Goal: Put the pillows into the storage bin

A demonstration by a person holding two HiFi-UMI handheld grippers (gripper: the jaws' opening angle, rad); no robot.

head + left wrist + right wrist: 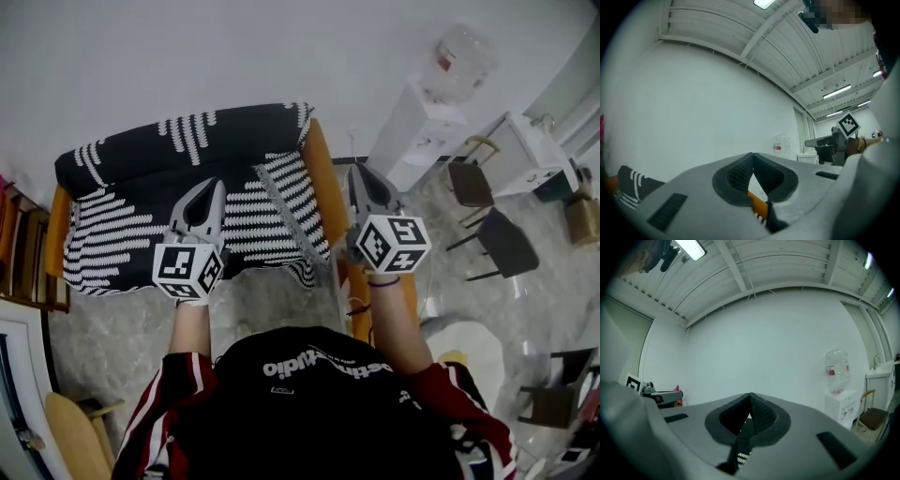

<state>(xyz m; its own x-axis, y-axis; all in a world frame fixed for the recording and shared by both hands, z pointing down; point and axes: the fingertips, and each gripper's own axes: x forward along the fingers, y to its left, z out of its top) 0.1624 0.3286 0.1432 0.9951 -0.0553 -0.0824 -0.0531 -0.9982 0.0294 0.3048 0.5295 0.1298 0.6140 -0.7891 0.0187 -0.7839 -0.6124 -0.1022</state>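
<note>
A sofa (323, 178) with wooden arms stands against the white wall under a black-and-white cover. Two striped pillows lie on its seat, one at the left (108, 239) and one in the middle (272, 211). My left gripper (216, 185) is held level over the seat, its jaws shut with nothing between them, as the left gripper view (753, 153) also shows. My right gripper (359, 171) hovers over the sofa's right arm, shut and empty too; its own view (750, 394) faces the bare wall. No storage bin is clearly in view.
A water dispenser (417, 131) with a bottle (459, 56) stands right of the sofa. Chairs (469, 183) (506, 244) and a white desk (534, 155) are further right. A wooden shelf (19, 253) is at the left. A white rounded object (469, 347) lies by my right elbow.
</note>
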